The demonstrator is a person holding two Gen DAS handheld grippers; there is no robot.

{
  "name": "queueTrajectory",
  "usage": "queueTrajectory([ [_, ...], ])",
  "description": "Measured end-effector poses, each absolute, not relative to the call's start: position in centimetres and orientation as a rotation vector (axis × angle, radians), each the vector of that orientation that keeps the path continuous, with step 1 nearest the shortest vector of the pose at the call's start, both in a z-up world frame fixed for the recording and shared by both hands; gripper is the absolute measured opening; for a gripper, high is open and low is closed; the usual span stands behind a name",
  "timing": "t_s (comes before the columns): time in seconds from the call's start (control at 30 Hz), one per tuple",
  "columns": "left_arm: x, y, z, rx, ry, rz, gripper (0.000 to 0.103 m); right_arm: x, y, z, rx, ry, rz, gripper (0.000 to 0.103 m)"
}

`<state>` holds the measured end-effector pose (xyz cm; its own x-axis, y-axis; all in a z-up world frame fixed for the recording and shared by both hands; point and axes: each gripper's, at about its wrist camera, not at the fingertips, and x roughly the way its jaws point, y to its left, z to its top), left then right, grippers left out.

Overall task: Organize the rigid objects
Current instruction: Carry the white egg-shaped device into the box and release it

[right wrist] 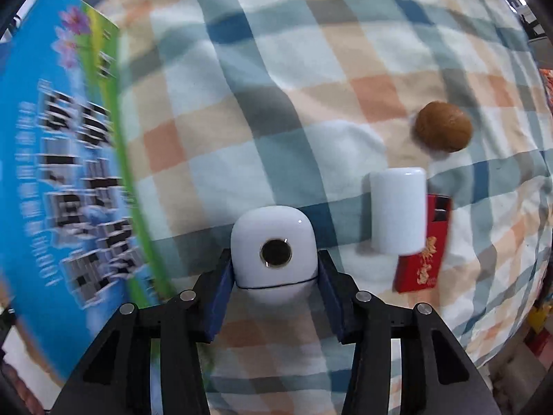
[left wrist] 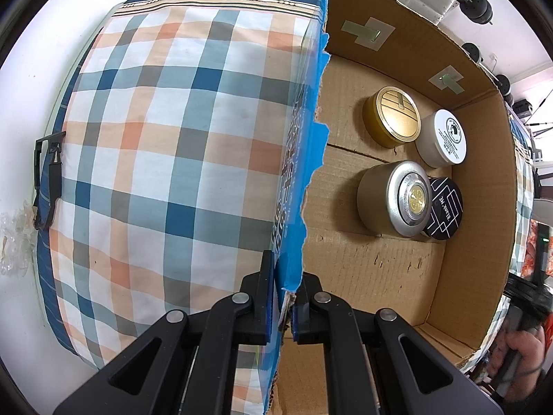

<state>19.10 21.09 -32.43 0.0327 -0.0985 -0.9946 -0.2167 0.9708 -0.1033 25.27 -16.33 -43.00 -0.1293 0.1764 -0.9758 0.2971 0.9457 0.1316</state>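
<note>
White device (right wrist: 274,249): smooth, rigid, probably slippery; right gripper (right wrist: 275,273) clasps its flat sides.
Left gripper (left wrist: 284,297): clenched on cardboard box wall (left wrist: 312,173).

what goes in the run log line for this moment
left gripper: shut on box wall | right gripper: shut on white device | in box: four round tins | on cloth: white cylinder, red packet
</note>
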Motion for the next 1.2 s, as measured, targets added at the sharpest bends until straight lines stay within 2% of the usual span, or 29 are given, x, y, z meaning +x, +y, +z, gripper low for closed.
queueTrajectory([
  [0.27,19.1,20.9,-32.5,-0.246,1.539,0.094,0.005,24.2,-13.2,-31.6,0.411,1.554,0.059,0.049],
  [0.47,19.0,20.8,-32.4,-0.247,1.537,0.091,0.005,23.3,-8.2,-27.4,0.357,1.535,0.173,0.049],
  [0.67,18.9,20.9,-32.3,-0.251,1.536,0.087,0.005,23.3,-3.3,-27.8,0.318,1.547,0.26,0.046],
  [0.77,18.9,20.9,-32.3,-0.251,1.536,0.087,0.005,23.6,-2.3,-28.3,0.306,1.554,0.278,0.037],
  [0.8,18.9,20.9,-32.3,-0.251,1.536,0.086,0.005,23.6,-1.9,-28.3,0.304,1.557,0.283,0.029],
  [0.83,18.9,20.9,-32.3,-0.25,1.536,0.086,0.005,23.7,-1.6,-28.2,0.301,1.56,0.287,0.026],
  [1.2,18.8,20.9,-32.3,-0.255,1.535,0.082,0.005,24.5,-1.8,-30.5,0.304,1.587,0.278,0.025],
])
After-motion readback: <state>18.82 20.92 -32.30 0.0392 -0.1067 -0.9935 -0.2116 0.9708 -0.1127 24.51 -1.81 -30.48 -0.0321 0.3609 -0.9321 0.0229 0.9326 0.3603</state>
